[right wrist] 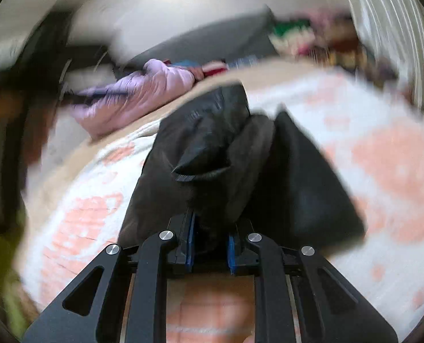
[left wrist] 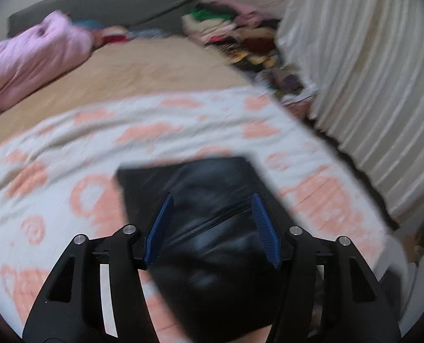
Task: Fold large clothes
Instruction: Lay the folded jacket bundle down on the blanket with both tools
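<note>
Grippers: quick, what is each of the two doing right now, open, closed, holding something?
Left gripper: open, over the black garment, not gripping it.
Right gripper: shut on the black garment.

We are in a home bedroom: a bed under a white-and-pink blanket, a grey headboard, a pleated curtain and a heap of clothes beside it.
</note>
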The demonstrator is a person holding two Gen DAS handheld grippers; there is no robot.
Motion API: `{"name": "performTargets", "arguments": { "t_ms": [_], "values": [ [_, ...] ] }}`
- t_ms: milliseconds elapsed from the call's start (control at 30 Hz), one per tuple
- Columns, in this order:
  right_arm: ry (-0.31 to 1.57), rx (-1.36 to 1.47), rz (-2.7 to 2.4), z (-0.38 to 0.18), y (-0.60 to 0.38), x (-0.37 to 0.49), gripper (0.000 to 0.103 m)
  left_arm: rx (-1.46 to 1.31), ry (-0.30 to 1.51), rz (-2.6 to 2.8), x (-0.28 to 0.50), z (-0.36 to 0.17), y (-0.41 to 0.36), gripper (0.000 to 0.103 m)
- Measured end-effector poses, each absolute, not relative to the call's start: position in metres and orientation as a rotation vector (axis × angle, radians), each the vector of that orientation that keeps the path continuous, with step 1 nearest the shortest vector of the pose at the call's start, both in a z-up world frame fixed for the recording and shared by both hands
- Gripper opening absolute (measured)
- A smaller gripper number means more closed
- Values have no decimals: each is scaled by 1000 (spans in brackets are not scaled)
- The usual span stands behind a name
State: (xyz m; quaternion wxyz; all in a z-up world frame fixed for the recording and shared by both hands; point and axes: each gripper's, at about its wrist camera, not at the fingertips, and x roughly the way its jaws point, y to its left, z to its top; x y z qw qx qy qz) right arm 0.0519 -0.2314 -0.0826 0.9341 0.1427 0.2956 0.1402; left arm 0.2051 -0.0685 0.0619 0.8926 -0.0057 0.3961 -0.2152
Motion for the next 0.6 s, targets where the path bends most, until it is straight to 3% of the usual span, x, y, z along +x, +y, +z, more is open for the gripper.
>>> {"name": "performTargets", "arguments": {
  "t_ms": [133, 167, 200, 233, 333, 467, 500, 533, 567, 600],
  "values": [
    [682, 430, 336, -93, -244, 60, 21, -18, 967, -391, 204, -9, -47, 50],
    [708, 454, 351, -89, -245, 63, 36, -39, 1000, -397, 204, -23, -43, 49],
    [732, 457, 344, -84, -247, 66, 80, -49, 993, -394, 202, -30, -40, 49],
    [746, 459, 339, -77, -247, 69, 98, -45, 982, -388, 200, -32, -38, 49],
    [750, 485, 355, -46, -249, 89, 97, -54, 961, -388, 197, -29, -35, 49],
    [930, 354, 326, -28, -238, 156, 97, -52, 958, -393, 196, -29, -36, 49],
    [962, 307, 298, -30, -233, 169, 84, -64, 961, -396, 198, -28, -38, 49],
    [984, 256, 290, -33, -227, 180, 34, -69, 961, -398, 197, -28, -37, 49],
    [975, 209, 338, -33, -217, 187, 24, -72, 959, -399, 197, -27, -35, 49],
    [948, 157, 352, -29, -211, 187, 21, -83, 959, -407, 197, -25, -33, 50]
  ]
}}
